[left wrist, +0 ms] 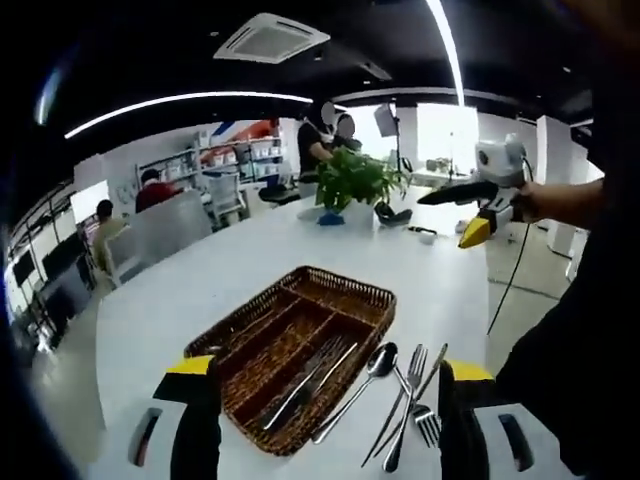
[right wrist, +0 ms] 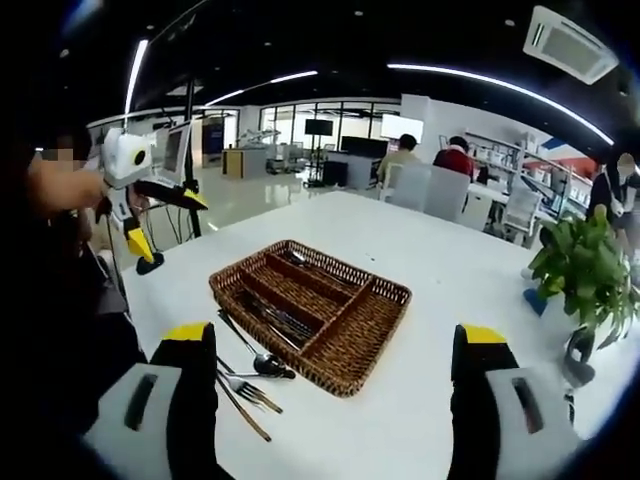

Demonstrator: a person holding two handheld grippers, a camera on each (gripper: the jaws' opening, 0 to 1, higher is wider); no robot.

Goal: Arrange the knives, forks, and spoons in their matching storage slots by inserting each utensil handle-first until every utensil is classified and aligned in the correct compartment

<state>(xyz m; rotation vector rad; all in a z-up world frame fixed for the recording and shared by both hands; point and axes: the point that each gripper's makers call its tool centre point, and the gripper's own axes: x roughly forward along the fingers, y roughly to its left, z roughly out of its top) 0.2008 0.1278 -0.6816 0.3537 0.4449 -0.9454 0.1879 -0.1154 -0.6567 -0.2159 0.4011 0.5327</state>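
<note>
Both tongs, left tongs (left wrist: 328,400) and right tongs (right wrist: 335,365), wide open, holding nothing, raised over the counter (left wrist: 250,265) | basket (left wrist: 300,350): a few utensils in one slot | spoon (left wrist: 372,372), forks (left wrist: 420,395), knife (left wrist: 405,405) loose beside the basket | sorting barely begun; most remains.

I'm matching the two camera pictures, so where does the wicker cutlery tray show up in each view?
Left gripper view: the wicker tray sits low centre, between that view's own claw tips, loose cutlery on the table to its right.
Right gripper view: the tray sits mid-frame, loose cutlery at its lower left.
Shared landmark: the potted plant on the white table.
</note>
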